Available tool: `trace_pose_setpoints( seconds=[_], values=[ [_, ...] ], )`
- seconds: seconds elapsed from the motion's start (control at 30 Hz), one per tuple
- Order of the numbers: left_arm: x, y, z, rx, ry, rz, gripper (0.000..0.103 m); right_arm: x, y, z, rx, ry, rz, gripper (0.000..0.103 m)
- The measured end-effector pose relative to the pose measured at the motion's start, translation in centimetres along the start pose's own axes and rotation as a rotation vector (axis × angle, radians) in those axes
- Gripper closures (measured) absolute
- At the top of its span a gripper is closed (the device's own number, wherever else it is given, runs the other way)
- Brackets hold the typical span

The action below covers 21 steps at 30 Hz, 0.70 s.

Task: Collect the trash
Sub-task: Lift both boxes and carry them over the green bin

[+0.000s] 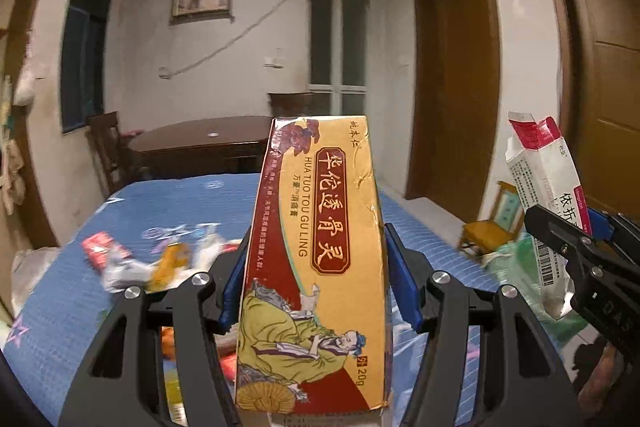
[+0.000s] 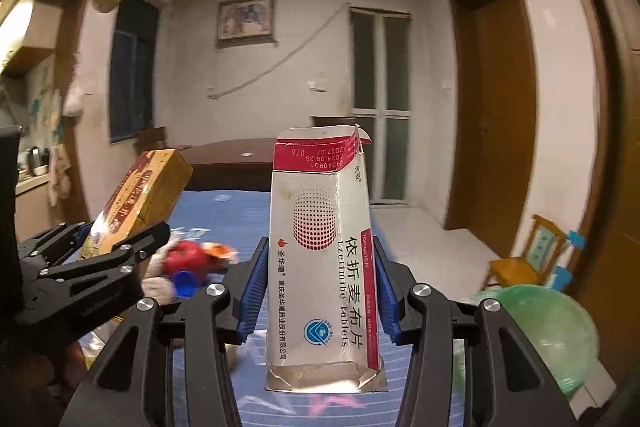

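Note:
My left gripper (image 1: 316,279) is shut on a yellow and red ointment box (image 1: 316,247), held upright above the blue bed cover (image 1: 132,207). My right gripper (image 2: 320,283) is shut on a white and red tablet box (image 2: 320,259) with a torn top flap. Each gripper shows in the other view: the right gripper with the white box (image 1: 544,187) at the right, the left gripper with the yellow box (image 2: 140,195) at the left. More trash (image 1: 140,259) lies in a blurred heap on the bed, including a red wrapper (image 2: 188,255) and a blue cap (image 2: 185,283).
A green plastic bag (image 2: 548,331) lies open at the right, by a small wooden chair (image 2: 528,259). A dark wooden table (image 1: 200,143) stands beyond the bed. Wooden doors (image 1: 460,87) line the right wall.

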<state>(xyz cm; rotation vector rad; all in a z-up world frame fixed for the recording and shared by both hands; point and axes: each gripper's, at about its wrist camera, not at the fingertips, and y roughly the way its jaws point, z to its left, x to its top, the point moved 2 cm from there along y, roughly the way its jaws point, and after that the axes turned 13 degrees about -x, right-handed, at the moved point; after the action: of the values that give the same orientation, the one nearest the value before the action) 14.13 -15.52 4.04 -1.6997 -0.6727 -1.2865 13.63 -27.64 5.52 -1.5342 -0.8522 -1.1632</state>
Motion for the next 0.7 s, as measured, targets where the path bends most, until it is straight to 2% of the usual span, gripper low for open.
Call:
trace_pose_setpoints(
  seconds=[0.2, 0.4, 0.53, 0.7],
  values=[
    [1.7, 4.6, -5.3, -0.137, 0.000, 0.041, 0.045, 1.2, 1.8, -8.6, -0.132, 0.023, 0.039, 0.055],
    [2.1, 10.0, -11.2, -0.277, 0.008, 0.122, 0.045, 1.6, 4.3, -18.0, -0.239, 0.046, 0.108, 0.055],
    [2.1, 14.3, -15.9, -0.375, 0.020, 0.214, 0.045, 0.8, 6.8, -23.9, -0.291, 0.064, 0.189, 0.055],
    [1.2, 18.7, -20.3, -0.461, 0.038, 0.337, 0.045, -1.4, 10.6, -31.2, -0.329, 0.107, 0.317, 0.055]
  ],
)
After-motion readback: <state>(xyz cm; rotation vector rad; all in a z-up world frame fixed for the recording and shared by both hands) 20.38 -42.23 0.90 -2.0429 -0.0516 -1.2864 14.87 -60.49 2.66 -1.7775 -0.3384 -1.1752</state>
